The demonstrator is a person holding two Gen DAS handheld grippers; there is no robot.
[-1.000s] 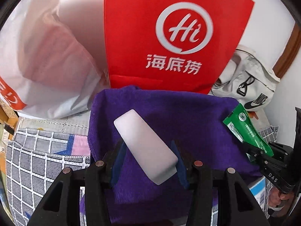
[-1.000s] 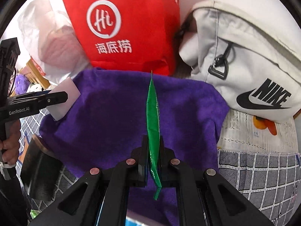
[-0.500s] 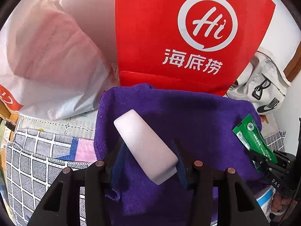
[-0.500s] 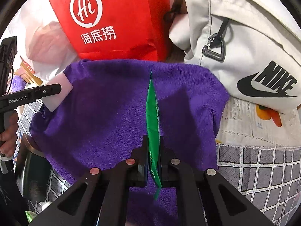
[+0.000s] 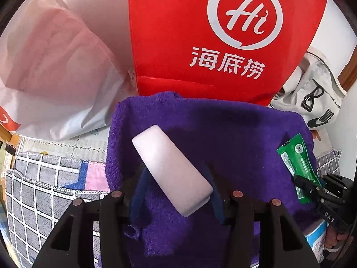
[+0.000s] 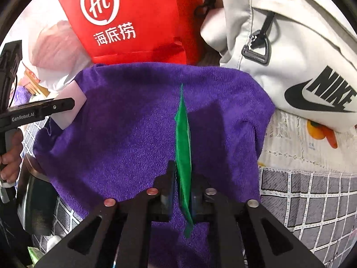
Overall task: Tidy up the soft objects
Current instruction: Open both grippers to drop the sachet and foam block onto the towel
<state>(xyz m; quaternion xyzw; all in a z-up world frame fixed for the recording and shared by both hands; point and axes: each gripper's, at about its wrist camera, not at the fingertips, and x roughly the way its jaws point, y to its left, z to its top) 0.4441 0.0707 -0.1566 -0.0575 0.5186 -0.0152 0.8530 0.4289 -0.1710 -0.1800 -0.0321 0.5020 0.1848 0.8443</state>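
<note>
Checked bedding (image 6: 312,203) carries a spread purple towel (image 5: 234,138), backed by a red paper bag (image 5: 223,33), a white plastic bag (image 5: 55,67) and a pale Nike bag (image 6: 301,67). Over the towel, the left gripper (image 5: 176,178) holds a white soft block (image 5: 170,170) slantwise, its jaws easing apart around it. The right gripper (image 6: 181,189) is opening; a green sachet (image 6: 183,147) stands edge-on in the gap, leaning against the right pad, clear of the left.
</note>
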